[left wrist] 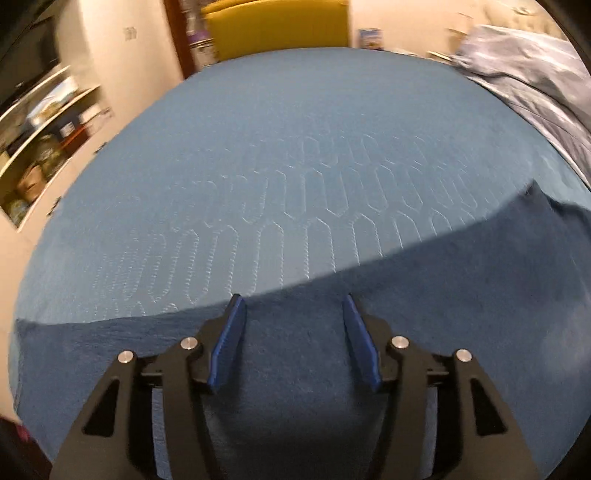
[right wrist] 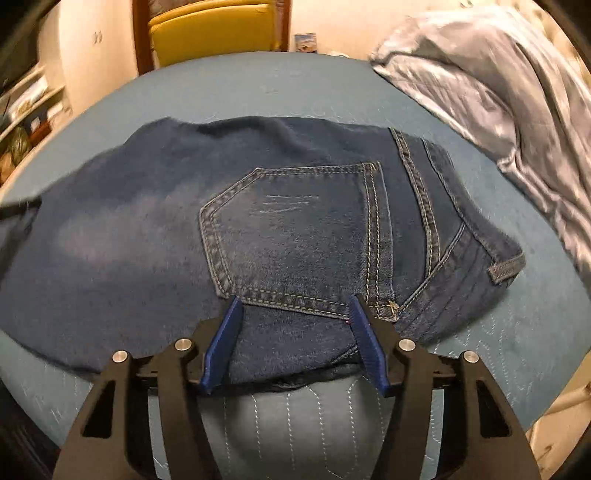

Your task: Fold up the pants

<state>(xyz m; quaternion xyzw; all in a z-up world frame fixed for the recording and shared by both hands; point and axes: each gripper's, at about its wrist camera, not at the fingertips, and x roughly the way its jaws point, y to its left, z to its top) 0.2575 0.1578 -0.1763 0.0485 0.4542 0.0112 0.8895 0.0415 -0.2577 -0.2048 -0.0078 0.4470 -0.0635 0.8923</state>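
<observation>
Right gripper [right wrist: 293, 306] jaws apart, nothing pinched; tips over the near hem of the jeans [right wrist: 147, 229], just below the back pocket [right wrist: 295, 236]. Left gripper [left wrist: 291, 306] likewise parted, above plain denim, gripping nothing. Jeans lie flat on blue quilted cover [left wrist: 277, 147]. Beyond: crumpled grey bedding [right wrist: 498, 92], yellow chair [right wrist: 214, 33].

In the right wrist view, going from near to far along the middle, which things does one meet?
Right gripper → jeans with back pocket → bare blue quilted cover → yellow chair.
</observation>
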